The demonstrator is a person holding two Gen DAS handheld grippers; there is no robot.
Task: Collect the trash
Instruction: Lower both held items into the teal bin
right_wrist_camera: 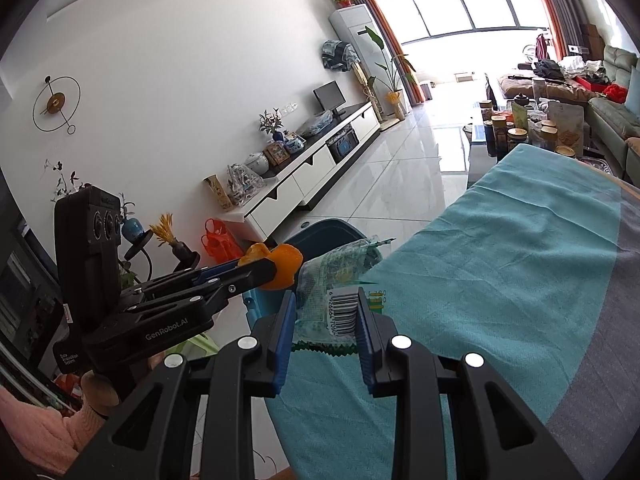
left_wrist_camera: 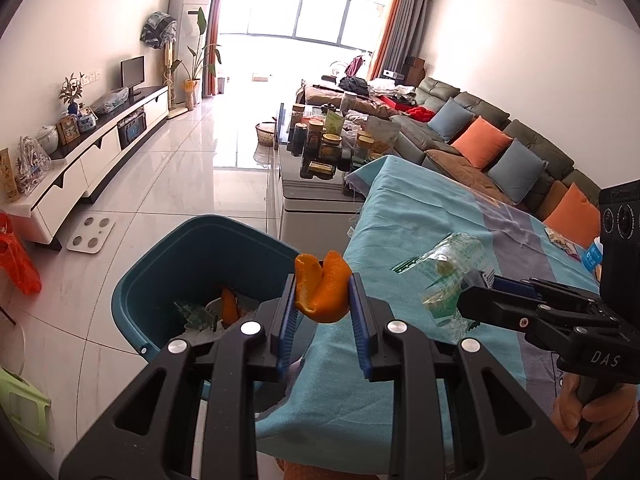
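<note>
Left gripper (left_wrist_camera: 323, 304): jaws partly closed, blue pads clamped on a curled piece of orange peel (left_wrist_camera: 323, 293); peel held clear of the cloth, at the table edge, just beside the rim of the teal trash bin (left_wrist_camera: 168, 256) and not yet over its opening; right gripper (right_wrist_camera: 326, 316): jaws at a similar narrow gap, pads pressing a crumpled clear plastic wrapper (right_wrist_camera: 340, 280) with green print and a barcode label; wrapper lifted off the teal tablecloth (right_wrist_camera: 520, 264), near the same edge, a little further from the bin than the peel; bin stands on the tiled floor against the table side; inside it another strip of peel, some crumpled plastic and white scraps are visible, so part of the collection looks done; both current items are picked but neither is dropped; at the far right of the left wrist view a few small packets (left_wrist_camera: 576, 250) lie on the cloth, probably trash yet to collect; judgement: task mid-way, two releases over the bin pending, then the remaining packets.
</note>
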